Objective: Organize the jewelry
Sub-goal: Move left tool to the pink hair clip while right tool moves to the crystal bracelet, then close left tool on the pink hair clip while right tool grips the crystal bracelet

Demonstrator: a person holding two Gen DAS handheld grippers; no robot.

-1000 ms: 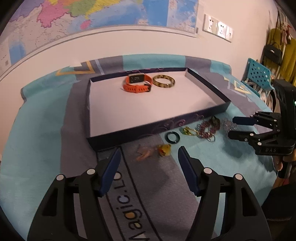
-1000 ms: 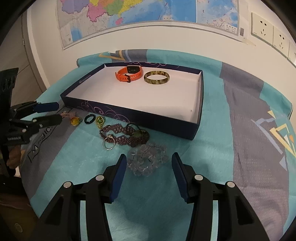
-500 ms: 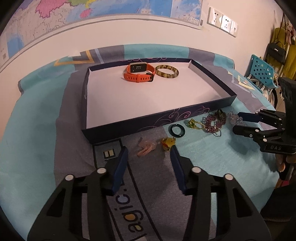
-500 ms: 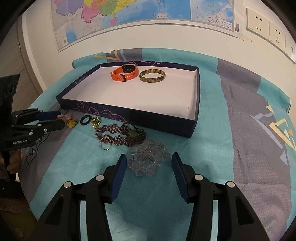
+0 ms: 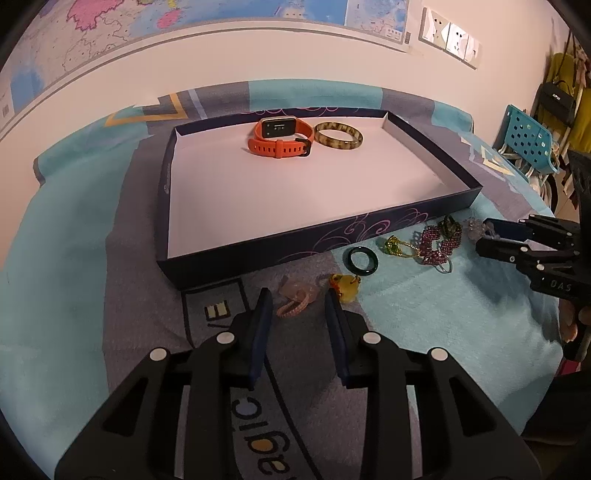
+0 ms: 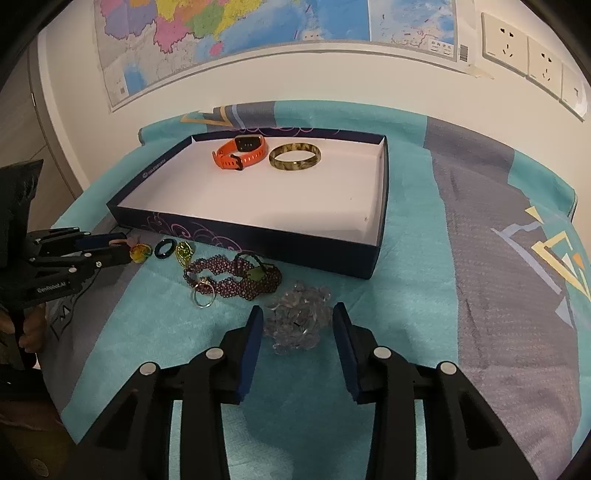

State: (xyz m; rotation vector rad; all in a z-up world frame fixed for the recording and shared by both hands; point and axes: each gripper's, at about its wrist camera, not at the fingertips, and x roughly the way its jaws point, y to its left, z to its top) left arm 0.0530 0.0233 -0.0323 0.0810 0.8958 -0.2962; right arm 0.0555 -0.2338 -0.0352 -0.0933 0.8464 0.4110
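Note:
A dark blue tray (image 5: pixel 369 225) (image 6: pixel 258 243) holds an orange watch (image 5: pixel 280 138) (image 6: pixel 242 151) and a mottled bangle (image 5: pixel 338 136) (image 6: pixel 294 157). In front of it lie a pink piece (image 5: pixel 297 297), a yellow charm (image 5: pixel 345 288) (image 6: pixel 140 252), a dark green ring (image 5: pixel 361 261) (image 6: pixel 164 248), a green-gold pendant (image 5: pixel 395 246) (image 6: pixel 184 252), a purple beaded bracelet (image 5: pixel 439 242) (image 6: pixel 232 277) and a clear bead bracelet (image 6: pixel 297 323). My left gripper (image 5: pixel 298 301) is open around the pink piece. My right gripper (image 6: pixel 297 326) is open around the clear beads.
The table is covered by a teal and grey cloth (image 6: pixel 424 258). A wall with a map (image 6: pixel 236 33) and sockets (image 6: pixel 524 44) stands behind. A blue chair (image 5: pixel 528 140) and hanging bags stand at the right.
My left gripper has moved forward to the pink piece and its jaws have narrowed. My right gripper has moved forward, bringing the clear beads between its fingers.

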